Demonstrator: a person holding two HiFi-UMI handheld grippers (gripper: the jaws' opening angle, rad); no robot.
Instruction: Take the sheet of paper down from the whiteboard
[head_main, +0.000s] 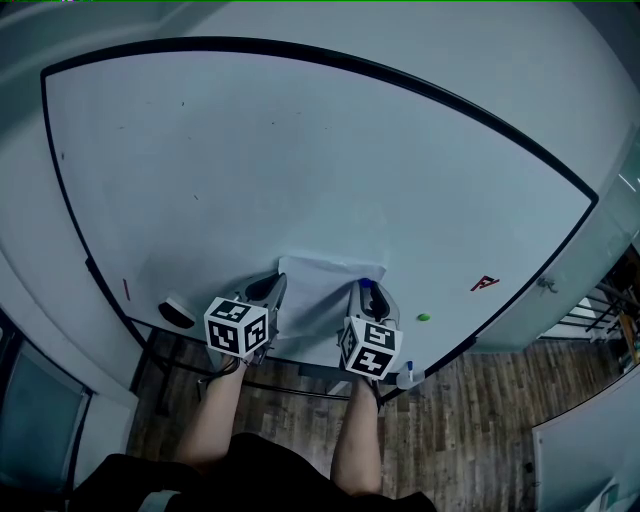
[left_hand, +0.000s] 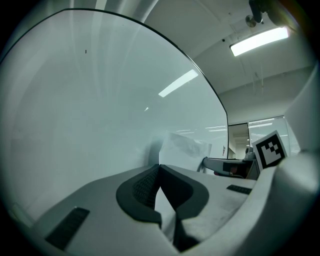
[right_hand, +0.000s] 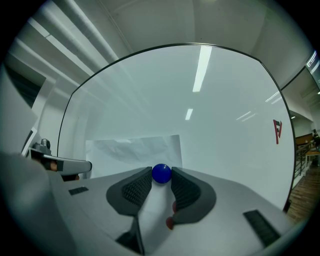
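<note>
Ribbed fingers (right_hand: 136, 189) around glossy blue ball (right_hand: 161, 173)

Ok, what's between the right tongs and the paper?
A round blue magnet, pinched by the right tongs, on the paper; the right gripper view shows it.

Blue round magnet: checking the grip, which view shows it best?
Right gripper view: the blue round magnet sits clamped in the right tool. Head view shows only a blue speck; left gripper view, nothing.
</note>
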